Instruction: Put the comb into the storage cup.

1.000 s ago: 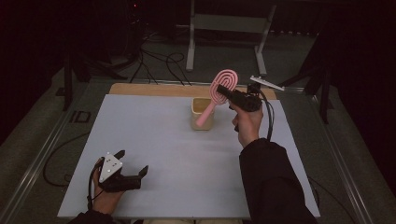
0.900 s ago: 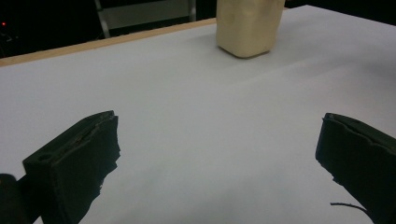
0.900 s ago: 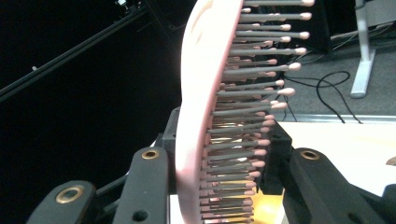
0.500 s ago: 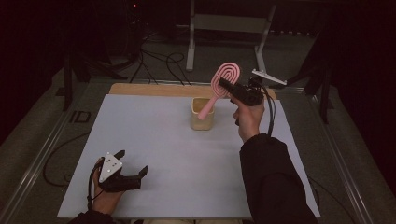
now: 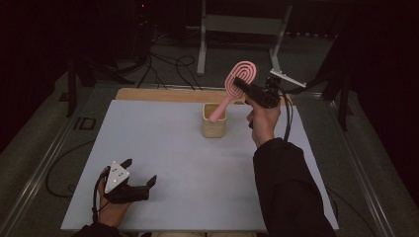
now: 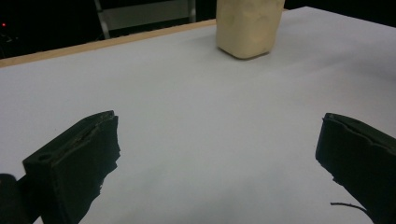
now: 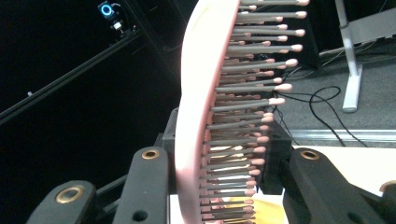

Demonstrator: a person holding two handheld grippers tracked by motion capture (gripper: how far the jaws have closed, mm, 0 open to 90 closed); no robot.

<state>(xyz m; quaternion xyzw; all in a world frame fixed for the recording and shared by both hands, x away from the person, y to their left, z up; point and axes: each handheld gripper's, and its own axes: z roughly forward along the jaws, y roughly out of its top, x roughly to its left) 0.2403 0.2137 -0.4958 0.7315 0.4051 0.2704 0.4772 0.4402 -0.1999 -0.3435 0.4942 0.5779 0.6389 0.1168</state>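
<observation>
Grey stand [image 5: 203, 37], floor cables [image 5: 168, 64] behind table [image 5: 148, 148]

The room is dark, its walls lost in blackness. A pale grey table top [image 5: 163, 158] lies lit in the middle, with a wooden board edge [image 5: 158, 94] along its far side. Beyond it a grey metal stand [image 5: 237, 27] rises from a grey floor [image 5: 163, 74] strewn with black cables [image 5: 168, 64]. Metal rails [image 5: 47, 163] flank the table. A small blue light [image 7: 105, 9] glows in the dark.
</observation>
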